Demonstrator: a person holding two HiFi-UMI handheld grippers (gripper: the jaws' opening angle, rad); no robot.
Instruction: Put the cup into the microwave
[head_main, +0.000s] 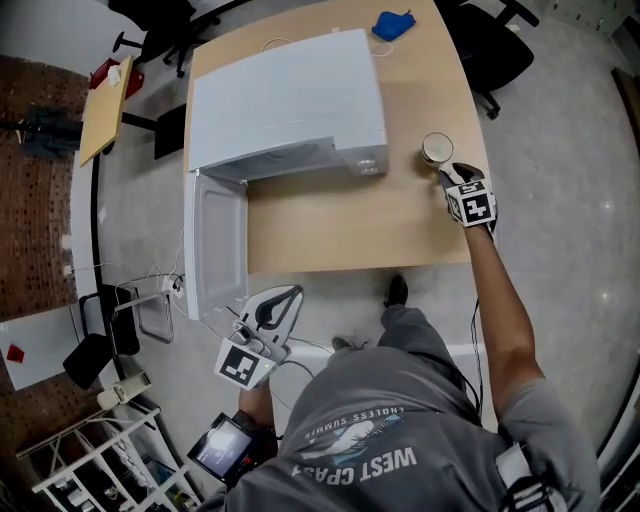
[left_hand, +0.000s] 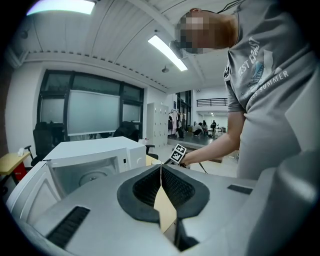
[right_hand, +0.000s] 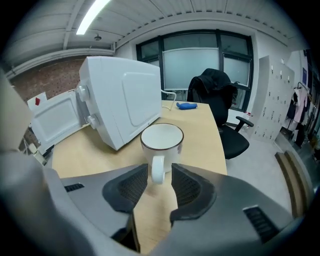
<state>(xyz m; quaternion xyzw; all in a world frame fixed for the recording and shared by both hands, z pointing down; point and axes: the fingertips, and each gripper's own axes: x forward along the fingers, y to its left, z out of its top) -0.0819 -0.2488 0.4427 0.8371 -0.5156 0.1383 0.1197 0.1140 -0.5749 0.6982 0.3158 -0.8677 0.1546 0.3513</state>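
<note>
Grasp step: right claw (right_hand: 159, 171), jaws apart, straddles the cup (right_hand: 161, 137) handle (right_hand: 157, 164); closing should follow. Left claw (left_hand: 161, 170) is together and empty.

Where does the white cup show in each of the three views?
Head view: cup at upper right on the table, just beyond the right gripper.
Left gripper view: cannot be made out.
Right gripper view: cup at centre, its handle between the open jaws.
Shared landmark: the white microwave, door open.
</note>
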